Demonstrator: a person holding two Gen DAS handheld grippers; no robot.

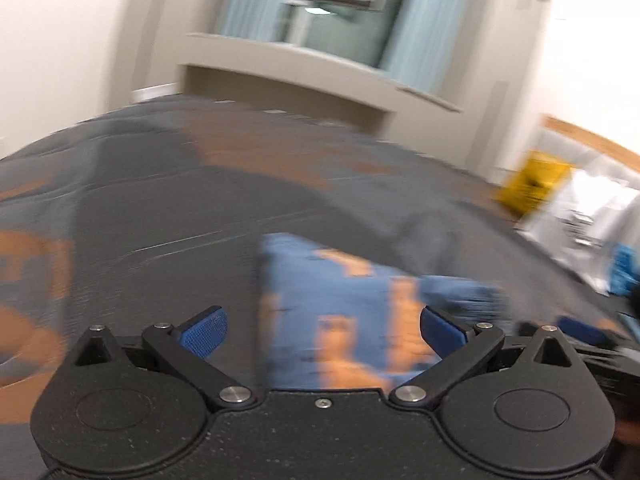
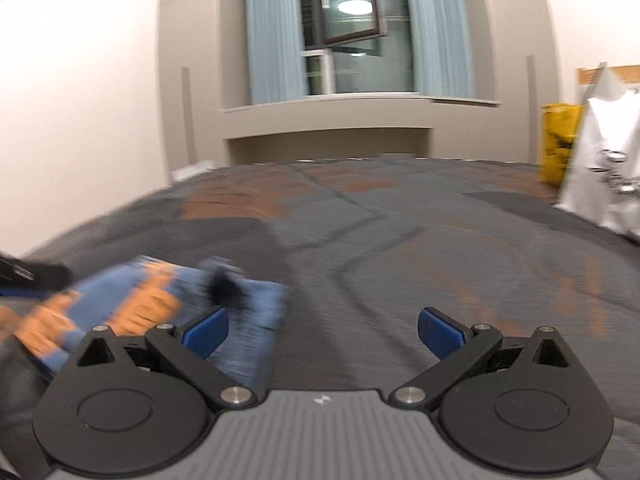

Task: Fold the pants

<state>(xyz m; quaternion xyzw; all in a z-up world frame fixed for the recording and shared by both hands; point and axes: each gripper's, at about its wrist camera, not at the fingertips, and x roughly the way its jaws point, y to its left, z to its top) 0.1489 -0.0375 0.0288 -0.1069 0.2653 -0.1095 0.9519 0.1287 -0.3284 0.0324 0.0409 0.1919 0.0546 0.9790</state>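
Both views blurred by motion; fine detail not readable.

Left gripper (image 1: pixel 323 330): jaws spread wide, blue pads apart, nothing between them. It hangs above the pants (image 1: pixel 340 312), which lie on the carpet (image 1: pixel 160 220) directly ahead of and below the fingers. The pants show as a compact blue bundle with orange patches; whether those patches are print or something else I cannot tell. The outline looks roughly rectangular, with a thinner blue part sticking out to the right.

Right gripper (image 2: pixel 323 330): jaws also spread wide, empty. Only grey carpet (image 2: pixel 400 240) with rust-coloured patches lies between its fingers. The pants (image 2: pixel 152 300) sit to its left, on the floor, partly behind the left finger (image 2: pixel 206 332). A dark blurred shape lies on or over the bundle; not identifiable.

Background, right wrist view: window (image 2: pixel 352 32) with pale blue curtains (image 2: pixel 272 32), a ledge below it, a yellow object (image 2: pixel 560 144) and a white sheet-like thing (image 2: pixel 604 152) against the right wall.
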